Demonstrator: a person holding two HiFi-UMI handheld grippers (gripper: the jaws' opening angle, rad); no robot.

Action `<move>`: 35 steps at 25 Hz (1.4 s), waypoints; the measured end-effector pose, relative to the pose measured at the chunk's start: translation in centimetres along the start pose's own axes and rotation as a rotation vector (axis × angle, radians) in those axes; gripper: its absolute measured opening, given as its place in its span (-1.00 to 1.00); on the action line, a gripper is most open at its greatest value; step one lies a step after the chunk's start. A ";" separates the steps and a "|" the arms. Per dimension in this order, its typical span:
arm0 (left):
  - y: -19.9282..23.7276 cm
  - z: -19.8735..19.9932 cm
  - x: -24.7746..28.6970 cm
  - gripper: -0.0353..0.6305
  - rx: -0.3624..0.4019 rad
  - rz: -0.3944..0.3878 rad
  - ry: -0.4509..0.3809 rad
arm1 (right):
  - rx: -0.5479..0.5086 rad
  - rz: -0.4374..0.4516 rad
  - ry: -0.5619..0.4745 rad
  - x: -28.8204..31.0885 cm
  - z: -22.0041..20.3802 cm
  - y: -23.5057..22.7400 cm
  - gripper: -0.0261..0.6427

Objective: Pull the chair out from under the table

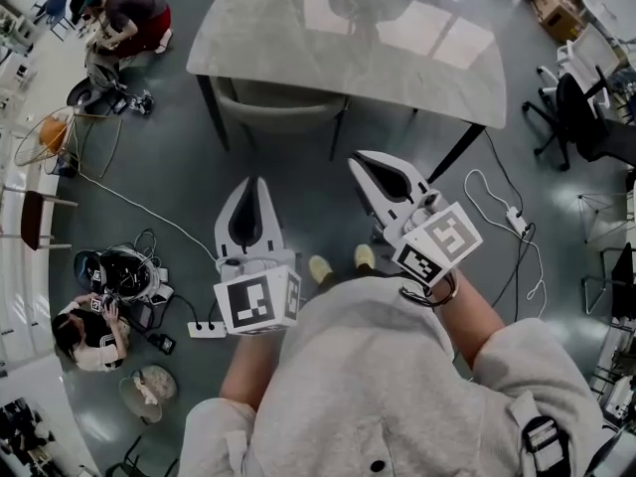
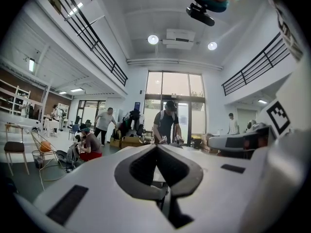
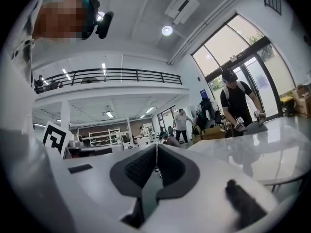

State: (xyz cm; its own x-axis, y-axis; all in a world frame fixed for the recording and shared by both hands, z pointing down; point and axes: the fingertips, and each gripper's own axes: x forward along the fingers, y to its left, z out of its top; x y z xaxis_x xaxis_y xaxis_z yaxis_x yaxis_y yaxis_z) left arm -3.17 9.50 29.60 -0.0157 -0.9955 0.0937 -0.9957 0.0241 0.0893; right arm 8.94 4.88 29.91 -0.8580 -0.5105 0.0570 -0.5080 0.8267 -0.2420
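Note:
A grey-green chair stands tucked under the near edge of a glossy grey table; only its curved back and dark legs show. My left gripper hangs shut and empty, short of the chair's back and a little to its near side. My right gripper is shut too, with nothing in it, near the chair's right leg. In the left gripper view my left gripper has its jaws pressed together, level with the table's top. My right gripper looks the same in its own view, with the table to its right.
Black table legs slant down to the floor. A white power strip and cables lie on the floor at left, another cable at right. People crouch with gear at left and top left. Office chairs stand at right.

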 end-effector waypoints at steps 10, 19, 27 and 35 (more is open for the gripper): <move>3.0 -0.2 -1.1 -0.85 -0.017 0.006 0.008 | -0.001 -0.014 -0.001 1.4 -0.3 1.7 -0.84; 3.5 -0.6 0.6 -0.85 -0.001 -0.005 0.010 | -0.064 -0.019 0.014 3.0 -0.8 0.6 -0.84; 4.8 -0.2 5.3 -0.85 0.018 0.008 0.006 | -0.134 -0.015 0.027 6.7 -0.4 -2.8 -0.84; 5.5 -1.1 11.9 -0.85 0.024 0.003 0.044 | -0.140 -0.004 0.056 10.7 -0.4 -8.0 -0.84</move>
State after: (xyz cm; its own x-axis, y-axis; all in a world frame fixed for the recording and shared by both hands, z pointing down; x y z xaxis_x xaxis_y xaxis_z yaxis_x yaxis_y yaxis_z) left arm -8.76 -2.10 32.27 -0.0153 -0.9904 0.1377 -0.9976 0.0244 0.0652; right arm 3.78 -7.07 32.80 -0.8567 -0.5034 0.1127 -0.5141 0.8514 -0.1044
